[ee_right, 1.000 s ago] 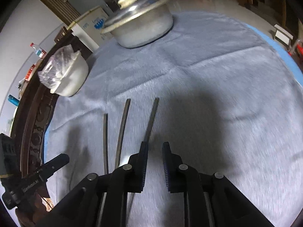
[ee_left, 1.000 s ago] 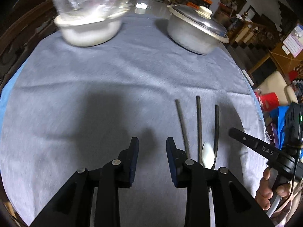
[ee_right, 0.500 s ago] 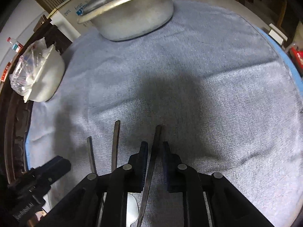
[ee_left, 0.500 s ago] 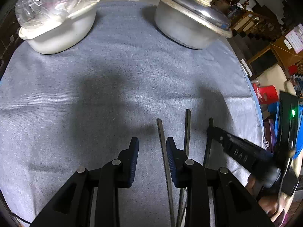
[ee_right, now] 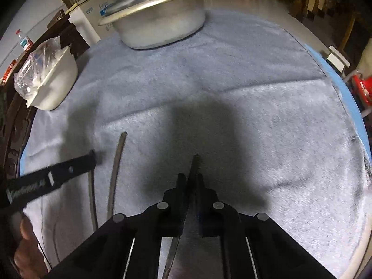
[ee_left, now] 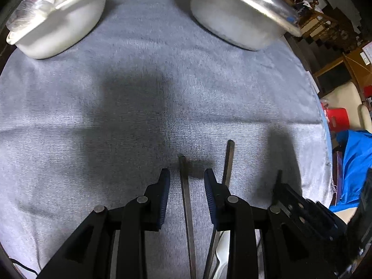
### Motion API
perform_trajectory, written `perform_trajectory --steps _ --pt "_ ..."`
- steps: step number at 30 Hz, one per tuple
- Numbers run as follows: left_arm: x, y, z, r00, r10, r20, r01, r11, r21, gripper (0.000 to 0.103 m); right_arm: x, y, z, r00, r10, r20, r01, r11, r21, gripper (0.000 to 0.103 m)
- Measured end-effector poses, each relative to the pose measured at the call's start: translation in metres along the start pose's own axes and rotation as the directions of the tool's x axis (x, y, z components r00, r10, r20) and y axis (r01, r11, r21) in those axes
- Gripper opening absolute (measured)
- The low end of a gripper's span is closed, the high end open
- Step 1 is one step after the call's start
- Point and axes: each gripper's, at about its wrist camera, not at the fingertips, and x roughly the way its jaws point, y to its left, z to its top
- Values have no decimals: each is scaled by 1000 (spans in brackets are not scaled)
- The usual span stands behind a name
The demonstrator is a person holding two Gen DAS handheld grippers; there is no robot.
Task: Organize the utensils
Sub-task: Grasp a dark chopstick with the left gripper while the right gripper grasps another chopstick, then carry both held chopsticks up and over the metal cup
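Note:
Three dark-handled utensils lie side by side on a grey cloth. In the left wrist view my left gripper is open with the leftmost handle lying between its fingers, untouched. The middle handle runs just right of it, with a white spoon bowl at its near end. In the right wrist view my right gripper is shut on the rightmost handle. The middle handle and leftmost handle lie to its left, under the left gripper's finger.
A lidded metal pot stands at the far right of the cloth and a white bowl holding a plastic bag at the far left. The cloth's right edge borders a drop with red and blue items.
Both grippers moved forward and down over the handles. The right gripper closed on the rightmost handle. The left gripper shifted so the leftmost handle sits between its open fingers.

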Motion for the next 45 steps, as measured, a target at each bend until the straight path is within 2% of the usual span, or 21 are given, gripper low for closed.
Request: perform_trajectory --steps 4,8,13,18,21,25,28,30,35,36,42,45 --pt "1 -2 3 1000 3 10 -3 1000 -1 30 -5 2 -8 1000 -19 -20 18 1000 -26 8" --pt "2 -6 2 997 61 40 -62 997 35 10 -4 7 -7 998 -51 -41 49 998 -34 10" --pt "0 -3 -2 996 61 60 -65 996 60 6 -2 22 -10 993 -117 1 117 988 -99 10" --pt "-14 10 -17 992 85 95 -91 994 59 6 -9 10 -21 998 -62 21 63 996 -57 7" --pt "-32 26 -27 986 87 140 -93 995 36 5 -21 -2 -32 998 -21 59 23 999 -34 7" --pt "-65 47 -45 973 88 214 -89 996 -6 5 -55 -21 -53 989 18 145 -18 1000 -2 7" --pt "-101 59 -62 951 90 295 -84 996 -34 5 -81 -28 -67 977 36 212 -42 999 21 6" --pt "-128 66 -77 930 92 356 -79 996 -50 5 -100 -34 -80 965 48 259 -59 998 33 6" --pt "-182 76 -107 869 99 485 -64 994 -89 5 -139 -42 -102 929 55 365 -78 996 49 6" --pt "-193 78 -117 852 106 513 -65 993 -97 5 -146 -44 -107 922 53 383 -80 995 54 6" --pt "-234 85 -164 784 118 609 -50 990 -128 5 -187 -44 -145 877 55 478 -100 993 68 6" --pt "-247 84 -187 757 122 641 -47 990 -134 5 -205 -41 -165 857 44 514 -93 993 70 6"
